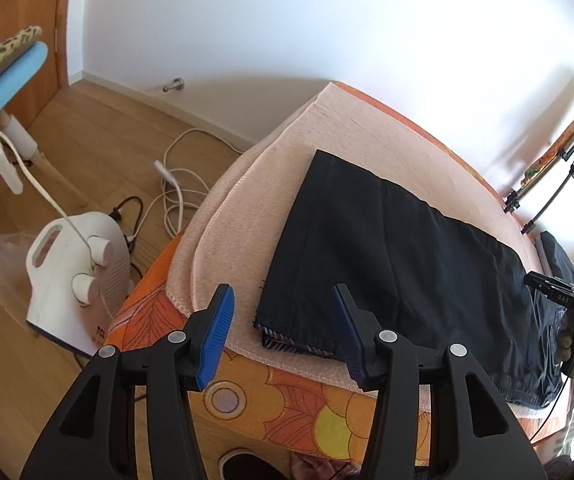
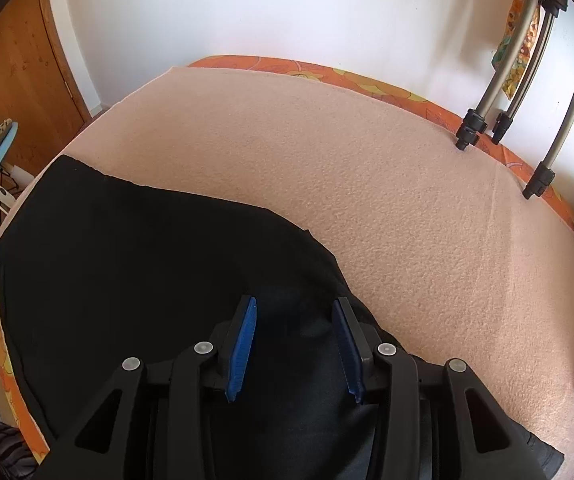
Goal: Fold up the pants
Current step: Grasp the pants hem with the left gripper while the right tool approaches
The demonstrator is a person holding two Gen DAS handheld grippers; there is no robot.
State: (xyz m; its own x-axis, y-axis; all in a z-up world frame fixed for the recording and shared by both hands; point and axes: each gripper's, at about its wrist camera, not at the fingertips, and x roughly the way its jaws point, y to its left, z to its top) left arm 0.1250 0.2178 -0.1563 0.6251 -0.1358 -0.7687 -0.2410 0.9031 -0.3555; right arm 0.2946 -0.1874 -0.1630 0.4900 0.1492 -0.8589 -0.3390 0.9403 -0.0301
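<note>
Black pants are laid long-ways on a pink blanket on the bed.

The pants are already laid leg on leg, and the long side runs from the leg ends, near the left gripper, across to the waist end under the right gripper. The left gripper is held wide open with nothing between its blue pads; the leg ends are seen just in front of it, a little to the right. The right gripper is held open too, right over the dark cloth, with nothing pinched. It is judged that the leg ends should be picked up by the left gripper and carried toward the waist.
</note>
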